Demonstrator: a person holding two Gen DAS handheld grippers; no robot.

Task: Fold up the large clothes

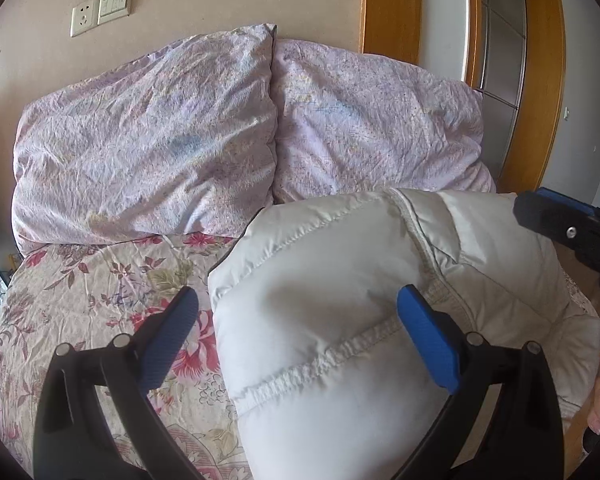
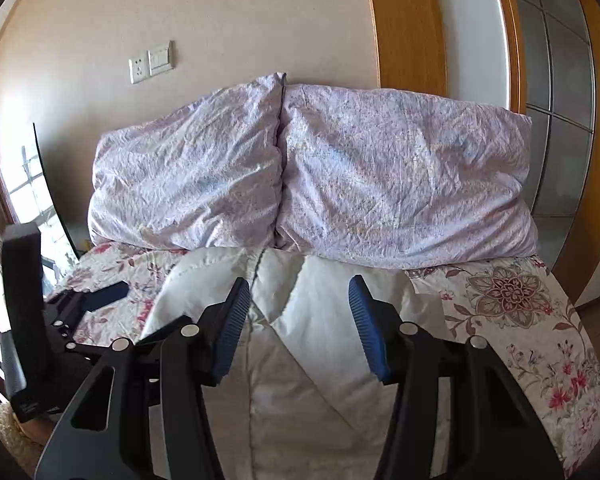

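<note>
- White puffer jacket (image 1: 380, 300) lies on the bed (image 1: 100, 300), long axis toward the pillows (image 1: 148, 140).
- Left gripper (image 1: 298, 340) wide, straddling its left edge; nearer the fold.
- Right gripper (image 2: 296, 320) wide above the middle, likely not touching.

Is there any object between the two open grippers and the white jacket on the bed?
Nothing visible. The left gripper and right gripper both hang open directly over the white puffer jacket; the pillows lie behind it.
</note>
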